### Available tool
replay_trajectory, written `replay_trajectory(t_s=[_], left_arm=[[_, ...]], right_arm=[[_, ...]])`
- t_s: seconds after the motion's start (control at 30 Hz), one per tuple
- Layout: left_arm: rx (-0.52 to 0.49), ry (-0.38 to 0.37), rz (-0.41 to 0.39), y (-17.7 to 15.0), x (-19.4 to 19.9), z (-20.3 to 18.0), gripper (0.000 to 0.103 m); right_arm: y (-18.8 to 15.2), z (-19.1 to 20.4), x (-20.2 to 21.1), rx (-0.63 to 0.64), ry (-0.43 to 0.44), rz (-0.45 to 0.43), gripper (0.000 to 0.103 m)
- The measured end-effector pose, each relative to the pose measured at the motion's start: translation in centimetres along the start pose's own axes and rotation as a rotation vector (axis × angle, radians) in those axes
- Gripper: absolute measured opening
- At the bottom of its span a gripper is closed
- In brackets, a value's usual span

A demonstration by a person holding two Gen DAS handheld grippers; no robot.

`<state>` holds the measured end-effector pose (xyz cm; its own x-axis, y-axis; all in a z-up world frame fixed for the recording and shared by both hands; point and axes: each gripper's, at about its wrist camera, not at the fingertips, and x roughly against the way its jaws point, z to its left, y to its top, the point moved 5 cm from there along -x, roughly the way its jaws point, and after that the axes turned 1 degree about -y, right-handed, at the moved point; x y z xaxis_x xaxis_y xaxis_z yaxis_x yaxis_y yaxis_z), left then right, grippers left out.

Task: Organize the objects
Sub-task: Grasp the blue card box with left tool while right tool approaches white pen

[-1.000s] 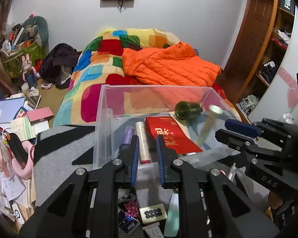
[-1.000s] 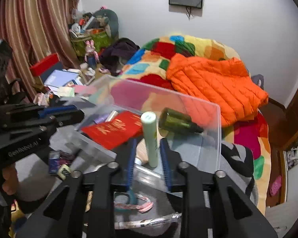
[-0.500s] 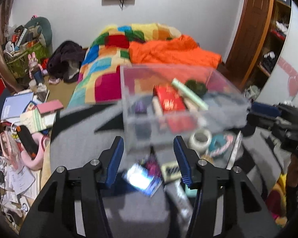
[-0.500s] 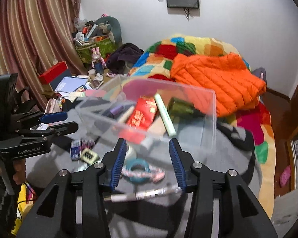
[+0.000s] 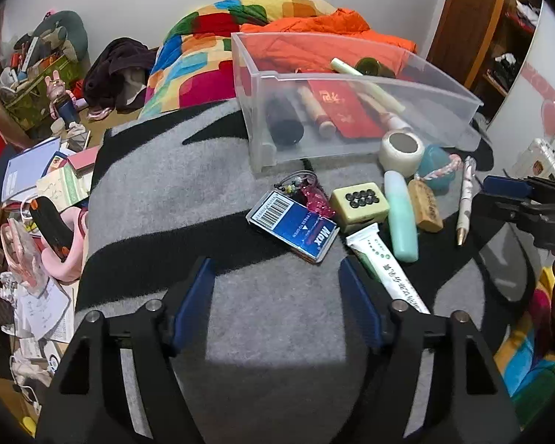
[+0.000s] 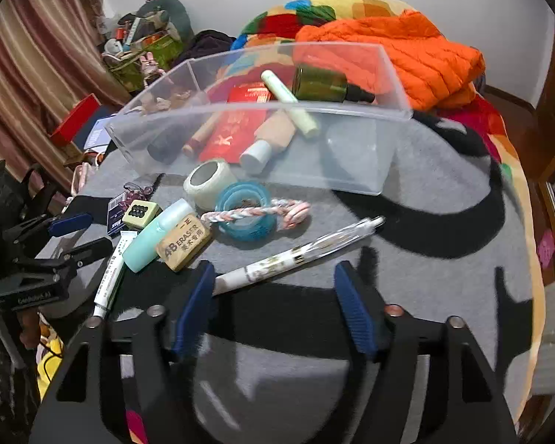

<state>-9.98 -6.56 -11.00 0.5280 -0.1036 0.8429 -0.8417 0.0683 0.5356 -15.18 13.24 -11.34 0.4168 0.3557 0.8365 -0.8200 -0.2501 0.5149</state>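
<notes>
My left gripper [image 5: 273, 277] hovers over the grey blanket, its jaws opening with nothing between them. Just ahead lie a blue Max box [image 5: 296, 227], a cream tile [image 5: 359, 203] and a white tube [image 5: 384, 266]. My right gripper [image 6: 273, 277] is also opening. The near end of a white pen [image 6: 299, 251] lies beside its left pad, not pressed. Beyond are an eraser [image 6: 185, 240], a mint tube [image 6: 155, 236], a teal tape ring [image 6: 244, 207] and a white tape roll [image 6: 207, 181]. The clear bin [image 6: 262, 111] holds a green bottle [image 6: 322, 83], a pale green tube [image 6: 288, 103] and a red envelope [image 6: 236, 125].
A bed with a colourful quilt [image 5: 203, 55] and an orange jacket [image 6: 418, 51] lies behind the bin. Books, boxes and bags [image 5: 37, 170] crowd the floor at the left. A wooden door and shelves [image 5: 473, 18] stand at the right.
Both grippers have drawn back from the bin and sunk toward the blanket while their jaws widened. The pale green tube, earlier between the right fingers, now lies in the bin.
</notes>
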Motion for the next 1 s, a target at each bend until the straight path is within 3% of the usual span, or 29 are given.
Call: replay_trajectory(t_s=[0.07,0.2,0.23,0.27,0.37,0.47,0.57,0.7,0.87,1.0], left_arm=[[-0.008,0.011,0.001,0.3,-0.3,-0.1,0.075],[-0.02,0.036,-0.001,1.3,-1.1,-0.3,0.075],[-0.016,0.042,-0.005,1.6,-1.3,-0.3,0.074],[-0.013,0.041,-0.007,1.7,-1.3,-0.3,0.067],[-0.017,0.033,-0.02,1.8,-1.2,-0.5,0.051],[-0.015,0.052,-0.038,1.6,-1.0,-0.5,0.05],[0.008,0.056,-0.049,1.3,-0.7,-0.3,0.05],[0.051,0.065,-0.063,0.6,0.1,0.2,0.049],[0.09,0.08,-0.111,0.4,1.6,0.7,0.049],[0.106,0.064,-0.153,0.8,2.8,0.5,0.049]], right_arm=[[-0.1,0.6,-0.5,-0.007,-0.021,-0.002,0.078],[-0.5,1.1,-1.2,0.001,-0.081,-0.008,0.083],[-0.5,1.1,-1.0,0.005,-0.101,-0.018,0.087],[-0.6,1.0,-0.8,0.008,-0.112,-0.024,0.089],[-1.4,0.1,-0.1,0.005,-0.115,-0.03,0.089],[-2.2,-1.0,0.5,0.006,-0.113,-0.016,0.088],[-3.1,-2.4,0.7,0.022,-0.183,0.002,0.079],[-3.2,-4.6,1.7,-0.036,-0.19,0.007,0.073],[-1.6,-4.3,2.4,-0.126,-0.121,-0.042,0.074],[-0.2,-2.5,0.2,-0.129,-0.149,-0.03,0.083]])
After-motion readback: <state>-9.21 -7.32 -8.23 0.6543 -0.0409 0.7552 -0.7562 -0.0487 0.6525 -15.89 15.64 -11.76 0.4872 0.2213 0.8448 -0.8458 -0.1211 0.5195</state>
